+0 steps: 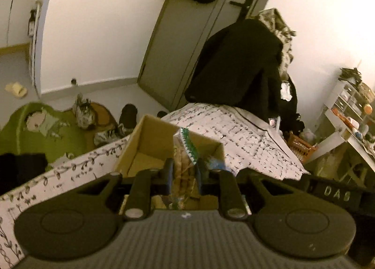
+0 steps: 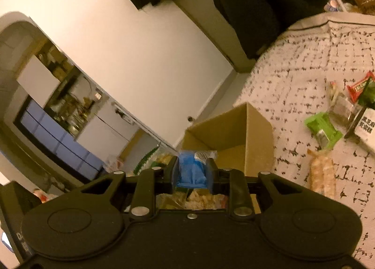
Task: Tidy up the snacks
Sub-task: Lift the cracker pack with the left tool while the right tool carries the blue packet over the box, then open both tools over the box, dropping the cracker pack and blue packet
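Left fingers (image 1: 170, 170) pinching cracker packet (image 1: 185, 152), right fingers (image 2: 212, 173) flanking blue packet (image 2: 192, 170)

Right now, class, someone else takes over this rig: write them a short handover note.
Left gripper: shut on a clear snack bag, over the box.
Right gripper: blue packet between its fingers, at the box's edge; grip unclear.
Box: open on the bed; some snacks seem to lie in it under the right gripper.
Left: a green packet, red packet, long cracker bag and others remain on the bedspread. Drop both packets in, then fetch those.
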Available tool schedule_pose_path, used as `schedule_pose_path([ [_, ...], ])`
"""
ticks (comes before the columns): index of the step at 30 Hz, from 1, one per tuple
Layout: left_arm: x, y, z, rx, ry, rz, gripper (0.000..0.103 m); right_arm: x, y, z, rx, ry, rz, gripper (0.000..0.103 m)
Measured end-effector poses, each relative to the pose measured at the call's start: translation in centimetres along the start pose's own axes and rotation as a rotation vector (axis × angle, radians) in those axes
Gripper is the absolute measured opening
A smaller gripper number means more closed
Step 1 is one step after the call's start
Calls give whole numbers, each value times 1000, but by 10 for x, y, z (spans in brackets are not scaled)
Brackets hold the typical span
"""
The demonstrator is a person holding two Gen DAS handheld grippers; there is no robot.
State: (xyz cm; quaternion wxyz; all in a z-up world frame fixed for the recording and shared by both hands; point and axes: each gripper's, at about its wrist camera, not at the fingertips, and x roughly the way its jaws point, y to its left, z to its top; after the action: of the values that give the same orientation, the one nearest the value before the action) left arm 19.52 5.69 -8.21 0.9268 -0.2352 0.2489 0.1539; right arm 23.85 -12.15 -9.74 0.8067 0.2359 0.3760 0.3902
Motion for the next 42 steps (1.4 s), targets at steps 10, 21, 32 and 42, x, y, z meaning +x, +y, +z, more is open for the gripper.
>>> schedule_pose_path([
  [10,-2,3,1,-42,6,52,71,-26,-11,-1,-24,-59,-123,78],
  [21,-1,-35,-9,132,33,49,90,-66,-41,1,-101,-39,-266,84],
  [32,-12,-72,-20,277,47,-49,103,-90,-74,0,-115,-50,-301,89],
  [42,-7,-116,-31,404,103,-133,103,-107,-89,2,-240,-96,-352,101],
])
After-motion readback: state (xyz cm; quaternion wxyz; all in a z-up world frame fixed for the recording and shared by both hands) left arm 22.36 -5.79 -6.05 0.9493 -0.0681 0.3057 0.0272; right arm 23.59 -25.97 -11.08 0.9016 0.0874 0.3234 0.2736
